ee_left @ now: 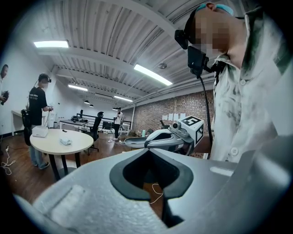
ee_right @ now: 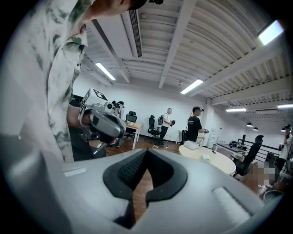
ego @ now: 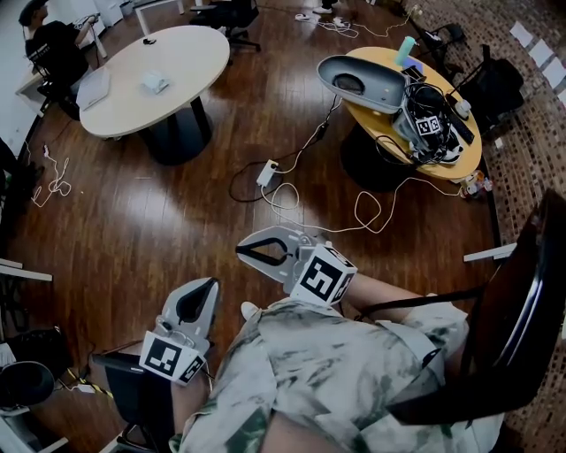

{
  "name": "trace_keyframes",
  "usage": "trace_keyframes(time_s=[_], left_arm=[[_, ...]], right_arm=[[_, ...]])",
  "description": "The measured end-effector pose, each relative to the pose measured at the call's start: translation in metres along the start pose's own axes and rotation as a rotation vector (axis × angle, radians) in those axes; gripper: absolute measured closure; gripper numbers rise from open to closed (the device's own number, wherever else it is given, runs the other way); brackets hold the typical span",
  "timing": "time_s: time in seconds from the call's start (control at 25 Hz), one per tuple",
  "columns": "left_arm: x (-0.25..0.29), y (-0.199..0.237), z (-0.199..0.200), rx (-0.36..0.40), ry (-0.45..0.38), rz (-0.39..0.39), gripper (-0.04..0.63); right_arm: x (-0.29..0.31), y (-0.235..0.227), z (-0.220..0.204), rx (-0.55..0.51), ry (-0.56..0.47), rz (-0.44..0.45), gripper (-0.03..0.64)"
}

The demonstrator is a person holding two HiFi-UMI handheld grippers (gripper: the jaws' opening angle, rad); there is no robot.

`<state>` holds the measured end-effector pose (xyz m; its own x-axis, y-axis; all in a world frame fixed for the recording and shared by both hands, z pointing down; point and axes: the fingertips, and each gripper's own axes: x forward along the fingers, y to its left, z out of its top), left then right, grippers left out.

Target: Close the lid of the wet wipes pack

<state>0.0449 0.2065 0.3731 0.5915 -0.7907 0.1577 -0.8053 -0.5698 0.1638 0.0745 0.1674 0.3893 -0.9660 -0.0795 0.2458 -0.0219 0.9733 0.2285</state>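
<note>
The left gripper [ego: 209,285] and right gripper [ego: 243,252] are both shut tight, holding nothing. A little pale pack [ego: 156,82], maybe the wipes, lies far off left on the round table [ego: 124,111], nearer the left gripper.

Dark, glossy plank floor [ego: 177,221] runs through the room. 2 round tables stand on it, well apart: a white table [ego: 181,53] on a dark pedestal at upper left and a cluttered yellow-topped table [ego: 380,58] at upper right. A black office chair [ego: 237,19] stands beyond the white one. A white power strip [ego: 267,172] and loose cables [ego: 371,208] lie between them. 1 end wall is brick [ee_left: 158,112]; another wall [ee_right: 151,103] is white. Strip lights [ee_left: 153,74] hang under a ribbed white ceiling [ee_left: 114,36].
</note>
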Motion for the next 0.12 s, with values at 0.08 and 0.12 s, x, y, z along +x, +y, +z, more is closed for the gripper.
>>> trace_keyframes(time_s=[0.08,0.12], left_arm=[[-0.007,0.009,0.001,-0.003,-0.002,-0.005,0.595],[-0.01,0.014,0.001,-0.005,-0.003,-0.007,0.595]], right_arm=[[0.012,0.001,0.002,-0.004,0.003,0.001,0.612],[0.018,0.001,0.004,-0.004,0.005,0.001,0.612]])
